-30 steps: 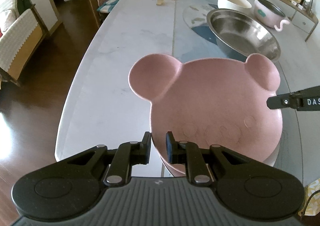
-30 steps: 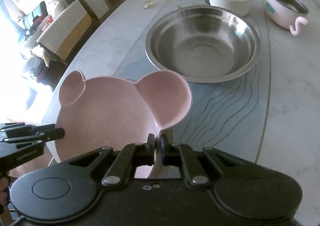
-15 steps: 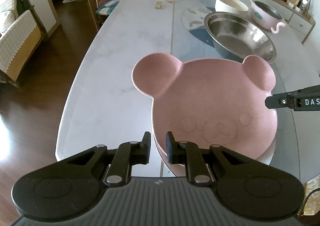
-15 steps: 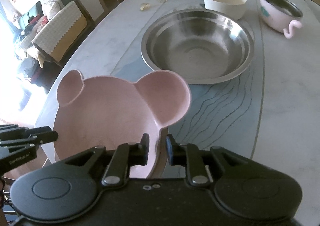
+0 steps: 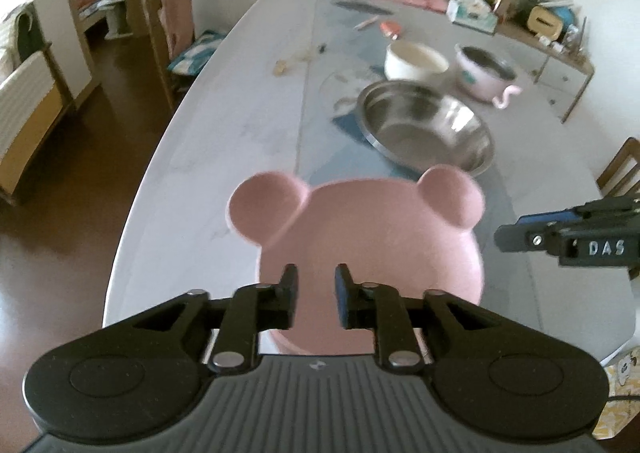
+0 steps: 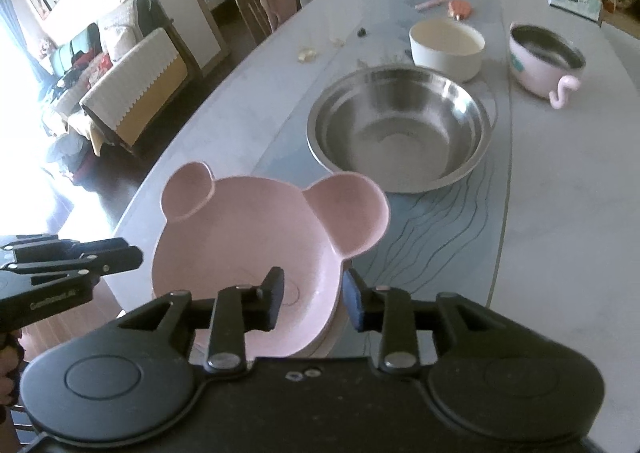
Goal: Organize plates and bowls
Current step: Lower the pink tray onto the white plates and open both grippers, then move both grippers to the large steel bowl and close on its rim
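Both my cameras ride just behind their own fingers and look steeply down along the table (image 5: pixel 248 125). The left view faces the near end from the left, the right view from the right. Both share the pink bear plate (image 5: pixel 372 237) (image 6: pixel 256 249), close below, and the steel bowl (image 5: pixel 428 129) (image 6: pixel 400 129) beyond.

Matte black two-finger left gripper (image 5: pixel 313 295): ribbed grey body, round side discs, silver pivot screws. Matching black right gripper (image 6: pixel 312 299): smooth body, blue-tinged pads, white "DAS" lettering at three o'clock in left view.
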`<action>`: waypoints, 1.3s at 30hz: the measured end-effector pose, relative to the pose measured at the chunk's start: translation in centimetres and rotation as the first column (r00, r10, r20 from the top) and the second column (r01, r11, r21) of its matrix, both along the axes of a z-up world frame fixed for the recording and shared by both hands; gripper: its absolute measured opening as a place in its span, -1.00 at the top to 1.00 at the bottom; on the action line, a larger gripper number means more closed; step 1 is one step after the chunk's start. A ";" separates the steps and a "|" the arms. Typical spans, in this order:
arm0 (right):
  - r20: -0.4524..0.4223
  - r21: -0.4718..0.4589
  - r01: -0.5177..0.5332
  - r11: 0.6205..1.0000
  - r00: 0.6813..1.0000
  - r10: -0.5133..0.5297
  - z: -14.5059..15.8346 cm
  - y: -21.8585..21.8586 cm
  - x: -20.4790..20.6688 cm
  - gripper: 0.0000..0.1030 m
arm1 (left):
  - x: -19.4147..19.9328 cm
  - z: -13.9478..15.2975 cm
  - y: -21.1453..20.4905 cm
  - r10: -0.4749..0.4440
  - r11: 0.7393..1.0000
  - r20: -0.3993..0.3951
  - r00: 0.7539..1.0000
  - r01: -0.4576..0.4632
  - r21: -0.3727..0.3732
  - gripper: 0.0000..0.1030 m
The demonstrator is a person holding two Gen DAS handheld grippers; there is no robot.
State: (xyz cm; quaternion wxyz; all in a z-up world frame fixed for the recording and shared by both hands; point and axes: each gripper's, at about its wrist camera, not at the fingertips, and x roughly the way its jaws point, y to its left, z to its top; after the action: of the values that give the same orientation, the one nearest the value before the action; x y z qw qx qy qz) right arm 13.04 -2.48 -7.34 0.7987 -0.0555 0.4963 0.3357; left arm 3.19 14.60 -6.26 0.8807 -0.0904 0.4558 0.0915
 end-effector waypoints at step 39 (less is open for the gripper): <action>0.172 -0.093 0.130 0.987 0.979 -0.113 -3.5 -2.1 17.3 -0.74 | 23.9 -4.1 -2.7 0.100 0.988 -0.074 0.992 -0.091 0.124 -0.50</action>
State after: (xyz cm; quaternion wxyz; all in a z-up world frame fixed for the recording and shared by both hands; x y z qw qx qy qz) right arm 30.34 -4.55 -10.82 0.8523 -0.0942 0.4473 0.2543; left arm 27.04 11.92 -10.38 0.8602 -0.0549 0.4796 0.1646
